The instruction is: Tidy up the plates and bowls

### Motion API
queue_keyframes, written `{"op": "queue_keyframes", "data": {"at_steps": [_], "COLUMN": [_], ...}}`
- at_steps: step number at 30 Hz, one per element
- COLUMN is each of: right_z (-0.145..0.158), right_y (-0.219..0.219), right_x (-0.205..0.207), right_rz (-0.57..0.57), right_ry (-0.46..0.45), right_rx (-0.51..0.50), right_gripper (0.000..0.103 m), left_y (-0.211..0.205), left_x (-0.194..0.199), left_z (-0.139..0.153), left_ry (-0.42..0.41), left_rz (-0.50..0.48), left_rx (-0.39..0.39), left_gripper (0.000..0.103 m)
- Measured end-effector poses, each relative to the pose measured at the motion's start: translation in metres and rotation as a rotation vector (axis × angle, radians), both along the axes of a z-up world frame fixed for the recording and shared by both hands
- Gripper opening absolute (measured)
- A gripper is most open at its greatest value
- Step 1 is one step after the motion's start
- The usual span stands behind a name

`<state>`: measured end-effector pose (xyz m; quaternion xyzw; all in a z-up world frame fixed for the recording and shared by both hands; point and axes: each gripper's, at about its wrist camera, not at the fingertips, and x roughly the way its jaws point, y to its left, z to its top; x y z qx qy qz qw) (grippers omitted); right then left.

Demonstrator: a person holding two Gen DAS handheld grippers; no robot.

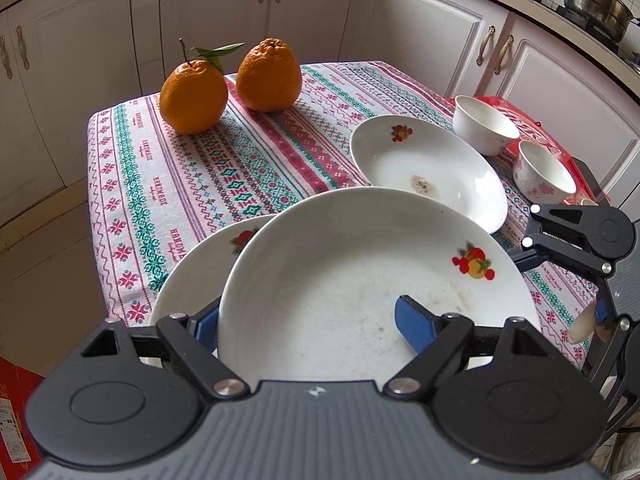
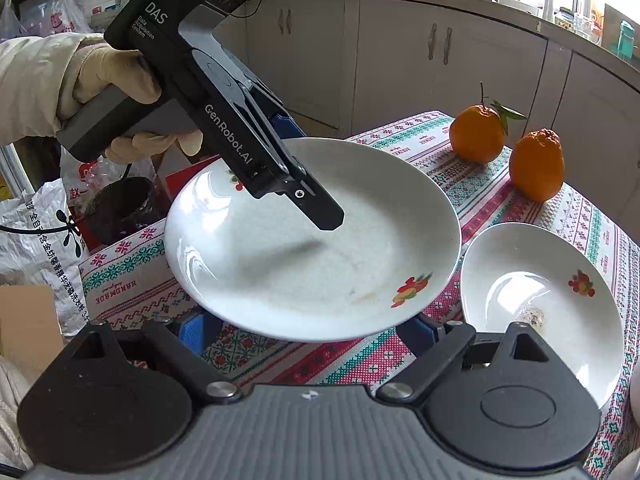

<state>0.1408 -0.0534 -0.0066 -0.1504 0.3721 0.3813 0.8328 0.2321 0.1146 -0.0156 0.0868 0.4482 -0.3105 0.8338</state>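
The left tool (image 1: 308,322) clamps the near rim of a white plate (image 1: 360,280), tilted above another plate (image 1: 192,276) near the counter (image 1: 132,184) edge. The right tool (image 2: 308,330) stands open below it.

Raised plate (image 1: 360,272) partly over second plate (image 1: 192,276) at table's (image 1: 132,184) near edge; third plate (image 1: 424,168) behind to right, two bowls (image 1: 484,124) beyond it; two oranges (image 1: 194,96) at far-left corner.
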Motion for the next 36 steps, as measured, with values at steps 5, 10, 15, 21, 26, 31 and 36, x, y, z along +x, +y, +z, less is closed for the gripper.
{"op": "queue_keyframes", "data": {"at_steps": [5, 10, 15, 21, 26, 31, 36], "right_z": [-0.001, -0.001, -0.002, -0.002, -0.002, -0.002, -0.003], "right_y": [0.005, 0.007, 0.009, 0.011, 0.013, 0.014, 0.013], "right_x": [0.003, 0.004, 0.008, 0.01, 0.011, 0.01, 0.012], "right_rz": [-0.005, -0.008, -0.021, -0.029, -0.037, -0.036, -0.04], "right_ry": [0.01, 0.022, 0.041, 0.051, 0.065, 0.067, 0.077], "right_rx": [0.0, 0.003, 0.009, 0.007, 0.01, 0.006, 0.02], "right_gripper": [0.095, 0.095, 0.095, 0.095, 0.095, 0.095, 0.095], "left_y": [0.004, 0.006, 0.008, 0.009, 0.012, 0.012, 0.008], "left_x": [0.005, 0.01, 0.016, 0.019, 0.023, 0.024, 0.024], "left_z": [-0.007, -0.011, -0.014, -0.016, -0.019, -0.018, -0.017], "left_ry": [0.015, 0.027, 0.042, 0.052, 0.069, 0.058, 0.047], "left_rz": [0.009, 0.012, 0.015, 0.012, 0.02, 0.012, 0.0], "left_rx": [-0.002, -0.006, -0.017, -0.021, -0.025, -0.014, 0.01], "left_gripper": [0.086, 0.086, 0.086, 0.087, 0.087, 0.087, 0.088]}}
